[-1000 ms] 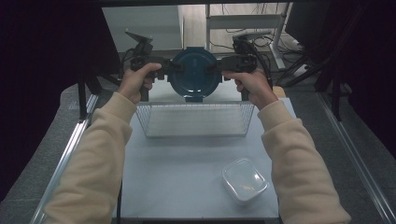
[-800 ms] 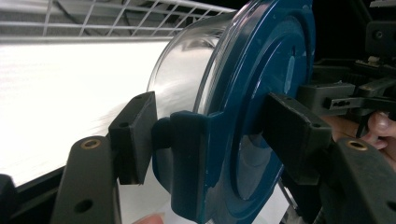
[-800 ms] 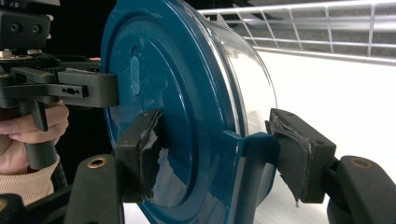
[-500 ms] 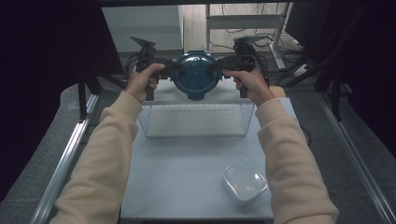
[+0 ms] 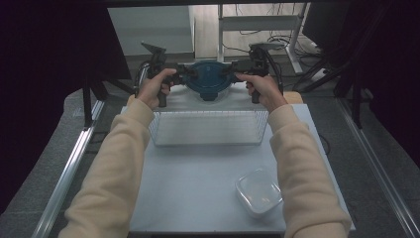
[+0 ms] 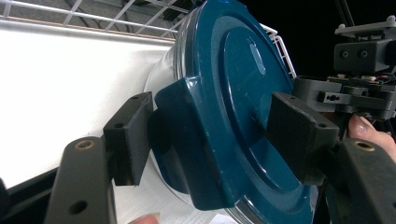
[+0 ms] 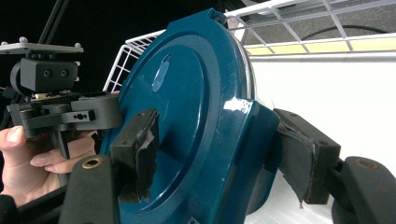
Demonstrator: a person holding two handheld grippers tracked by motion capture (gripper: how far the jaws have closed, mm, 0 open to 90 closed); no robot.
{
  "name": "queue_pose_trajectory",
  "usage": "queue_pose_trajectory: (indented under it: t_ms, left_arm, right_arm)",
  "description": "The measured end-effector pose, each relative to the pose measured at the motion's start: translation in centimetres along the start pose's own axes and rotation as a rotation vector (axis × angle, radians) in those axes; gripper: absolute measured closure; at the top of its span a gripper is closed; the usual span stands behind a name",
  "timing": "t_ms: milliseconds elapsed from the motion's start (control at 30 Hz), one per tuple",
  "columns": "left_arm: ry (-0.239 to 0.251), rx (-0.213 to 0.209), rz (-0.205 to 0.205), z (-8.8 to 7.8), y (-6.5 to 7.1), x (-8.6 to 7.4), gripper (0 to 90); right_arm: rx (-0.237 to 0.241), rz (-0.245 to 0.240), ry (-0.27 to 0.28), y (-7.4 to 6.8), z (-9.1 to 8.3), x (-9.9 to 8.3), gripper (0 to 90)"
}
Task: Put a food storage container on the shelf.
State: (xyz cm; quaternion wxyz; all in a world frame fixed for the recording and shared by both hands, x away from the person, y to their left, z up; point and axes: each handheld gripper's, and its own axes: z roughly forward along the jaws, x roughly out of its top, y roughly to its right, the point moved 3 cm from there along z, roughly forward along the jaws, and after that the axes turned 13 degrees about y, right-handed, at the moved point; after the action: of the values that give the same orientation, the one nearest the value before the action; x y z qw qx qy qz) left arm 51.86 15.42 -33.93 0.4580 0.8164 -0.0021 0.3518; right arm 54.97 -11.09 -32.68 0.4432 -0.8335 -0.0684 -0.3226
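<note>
- The person holds a round container with a dark teal lid between the two claws, at the far edge of the surface, just beyond the white wire basket.
- The left claw takes the lid's left latch tab and the right claw takes the right one, so the container hangs between them.
- In the left gripper view the container sits between the black pads, one against the tab's outer face and the other over the lid's top. The jaws have just been opening a little, with the tab between them, and the pads look to be touching it.
- In the right gripper view the lid is clasped the same way: a pad with torn foam rests on the top face and the other sits behind the tab. These jaws have likewise just eased wider around the tab.
- The step in hand appears to be setting the container down at or into the basket's far side, with both claws starting to let go.
- The next move likely calls for both sides to free the tabs together. The container should rest flat first, so that it neither tips nor catches on the wire rim.
- A clear, square plastic box lies near the right front corner, well apart from the work.
</note>
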Motion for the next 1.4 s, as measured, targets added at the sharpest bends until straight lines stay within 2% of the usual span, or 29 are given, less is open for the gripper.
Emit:
queue_pose_trajectory:
  t_ms: [100, 167, 267, 333, 400, 467, 533, 600, 667, 767, 833, 1067, 1100, 1167, 1233, 1300, 1367, 1400]
  left_arm:
    - [0.020, -0.008, 0.005, 0.0, 0.0, -0.3, 32.5]
    - [0.024, -0.008, 0.023, -0.1, 0.0, -0.4, 31.5]
    - [0.059, -0.010, 0.051, -0.4, 0.4, -0.3, 24.7]
    - [0.080, 0.015, 0.084, -0.7, 0.5, -0.3, 22.5]
    - [0.091, 0.038, 0.122, -1.1, 0.8, -0.4, 20.3]
    - [0.096, 0.051, 0.161, -1.5, 1.0, -0.6, 19.4]
    - [0.105, 0.079, 0.219, -2.3, 1.4, -1.1, 19.4]
    - [0.109, 0.093, 0.263, -2.9, 1.7, -1.5, 19.6]
    - [0.107, 0.097, 0.292, -3.7, 1.9, -2.2, 20.0]
    - [0.105, 0.092, 0.326, -4.9, 2.0, -3.3, 20.3]
    - [0.102, 0.085, 0.363, -6.0, 2.1, -4.5, 20.3]
    - [0.121, 0.105, 0.418, -8.9, 1.5, -8.1, 20.9]
    - [0.122, 0.106, 0.431, -9.3, 1.3, -8.8, 21.0]
    - [0.127, 0.108, 0.444, -10.0, 0.9, -10.1, 21.0]
    - [0.124, 0.114, 0.457, -10.3, 0.6, -11.0, 21.3]
    - [0.122, 0.111, 0.460, -10.7, 0.1, -12.6, 21.3]
    - [0.116, 0.110, 0.464, -10.9, -0.2, -13.6, 21.3]
    - [0.104, 0.105, 0.465, -11.0, -0.4, -14.5, 21.3]
  right_arm:
    - [-0.007, -0.030, 0.008, -0.2, 0.0, -0.2, 30.2]
    - [-0.022, -0.069, 0.024, -0.5, 0.1, -0.3, 26.1]
    - [-0.054, -0.119, 0.069, -1.0, -0.1, -0.3, 15.2]
    - [-0.074, -0.157, 0.072, -1.5, -0.4, -0.4, 11.5]
    - [-0.111, -0.218, 0.091, -2.0, -0.8, -0.5, 8.0]
    - [-0.131, -0.258, 0.102, -2.3, -1.4, -0.7, 8.0]
    - [-0.120, -0.287, 0.100, -2.7, -2.0, -1.1, 8.2]
    - [-0.133, -0.327, 0.100, -3.0, -2.6, -1.6, 8.5]
    - [-0.140, -0.364, 0.101, -3.4, -3.5, -2.2, 9.6]
    - [-0.110, -0.401, 0.096, -3.8, -4.8, -3.2, 11.3]
    - [-0.097, -0.434, 0.094, -4.0, -6.0, -4.0, 12.2]
    - [-0.076, -0.496, 0.108, -2.8, -9.5, -7.6, 14.7]
    - [-0.084, -0.509, 0.117, -2.3, -10.4, -8.7, 15.5]
    - [-0.088, -0.516, 0.120, -2.1, -10.8, -9.2, 16.0]
    - [-0.098, -0.532, 0.119, -1.5, -11.7, -10.6, 16.8]
    - [-0.109, -0.541, 0.122, -0.9, -12.4, -11.7, 17.3]
    - [-0.137, -0.545, 0.120, 0.2, -13.0, -13.2, 17.3]
    - [-0.143, -0.551, 0.113, 1.1, -13.5, -14.6, 17.4]
